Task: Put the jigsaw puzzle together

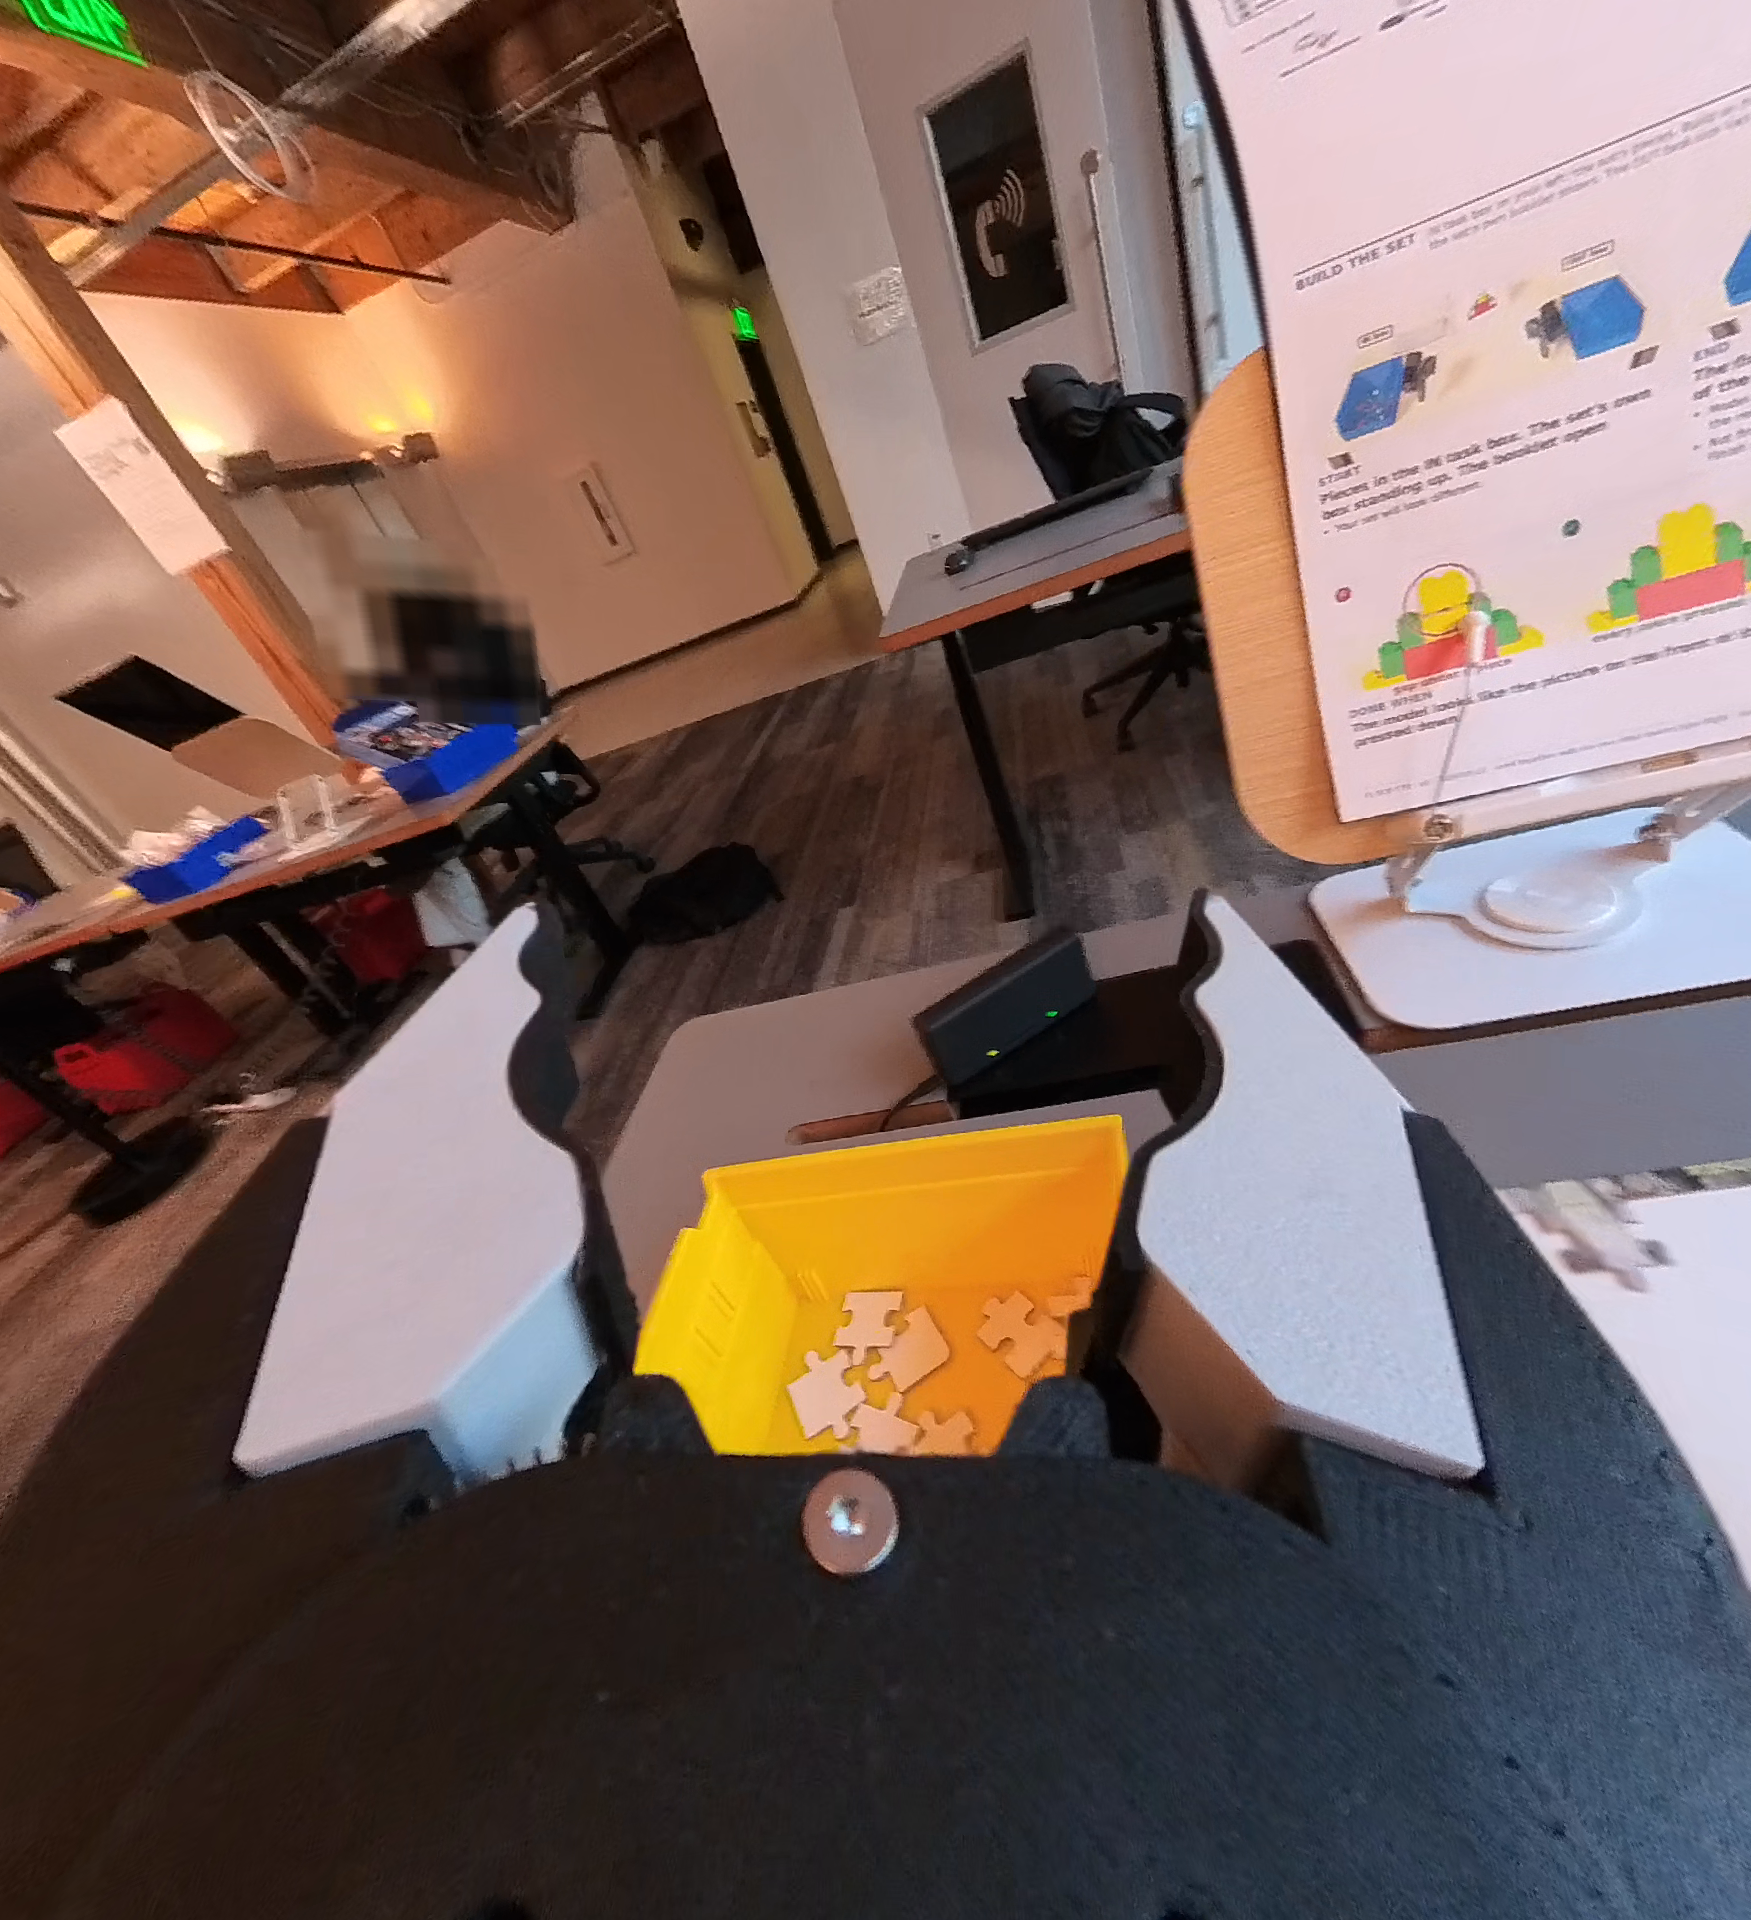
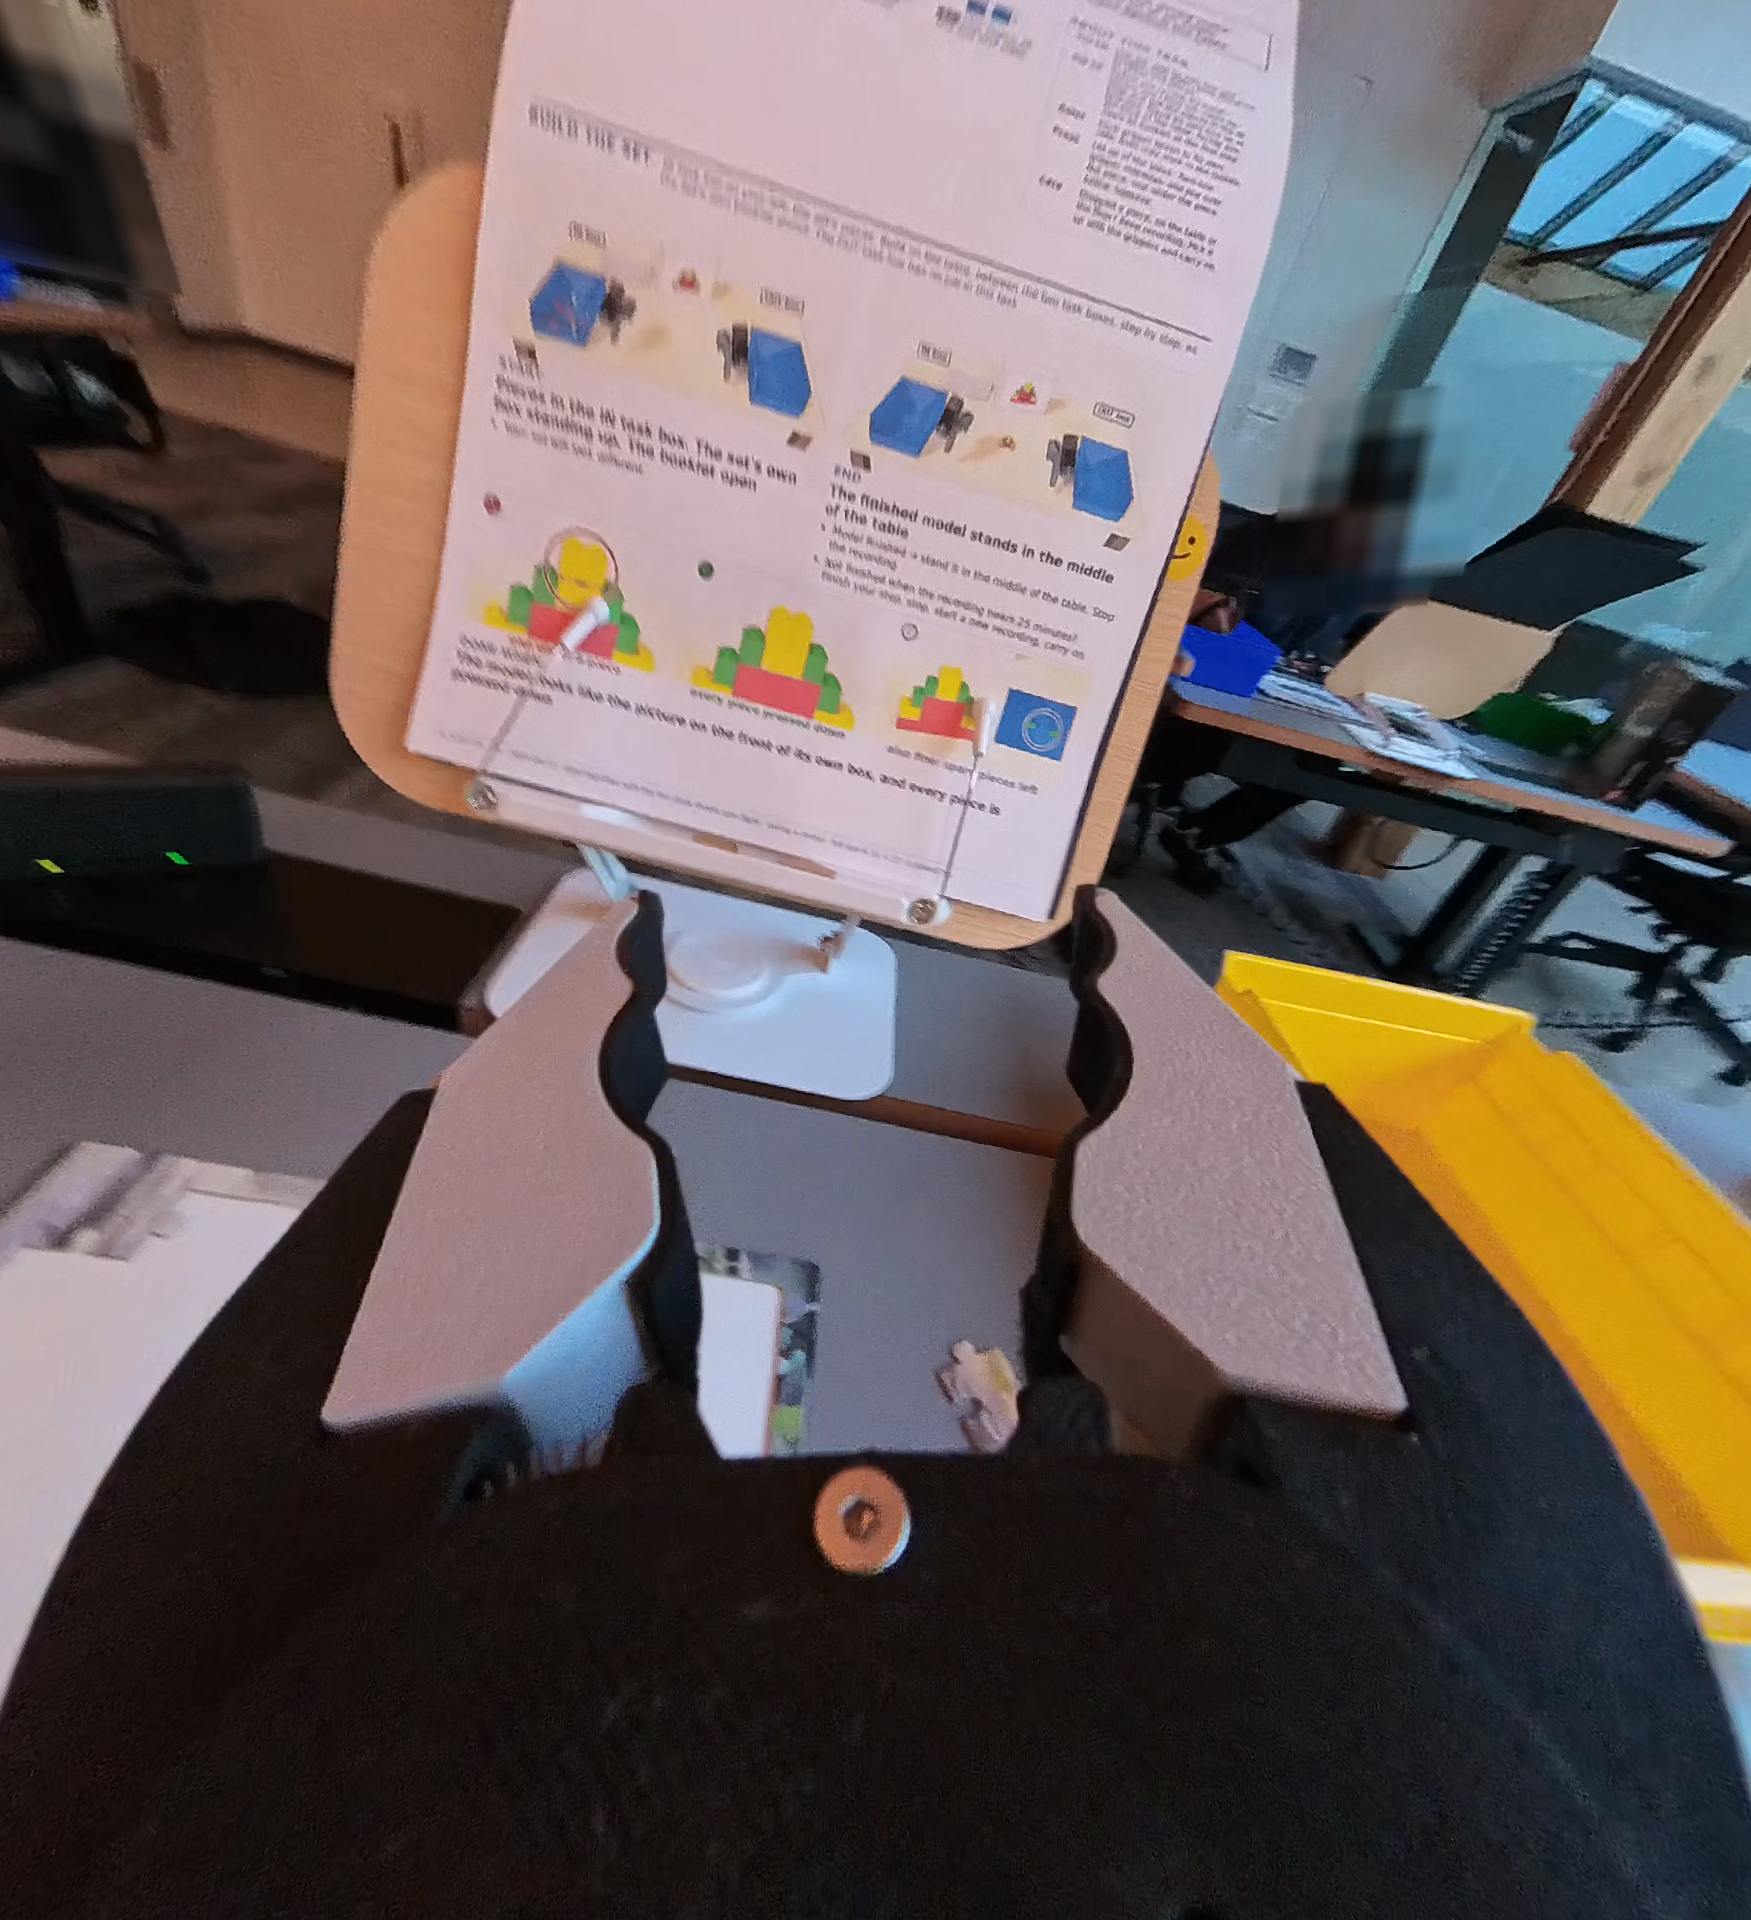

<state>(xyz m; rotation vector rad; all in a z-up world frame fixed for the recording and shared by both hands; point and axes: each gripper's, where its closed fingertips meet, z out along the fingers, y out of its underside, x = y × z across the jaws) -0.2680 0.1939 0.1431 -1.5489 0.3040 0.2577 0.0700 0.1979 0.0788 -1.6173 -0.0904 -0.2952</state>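
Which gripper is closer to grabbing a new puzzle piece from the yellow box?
Probably the left gripper: it is open and aimed into the yellow bin holding loose pieces. The right gripper faces the table instead.

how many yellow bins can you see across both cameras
2. One yellow bin holding loose puzzle pieces lies ahead of the left gripper; another is right of the right gripper.

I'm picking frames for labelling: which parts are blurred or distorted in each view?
Left wrist view: yellow bin and its puzzle pieces sharp; right-edge pieces smeared; wide-angle bends the room. Right wrist view: motion blur throughout, loose piece and instruction sheet soft.
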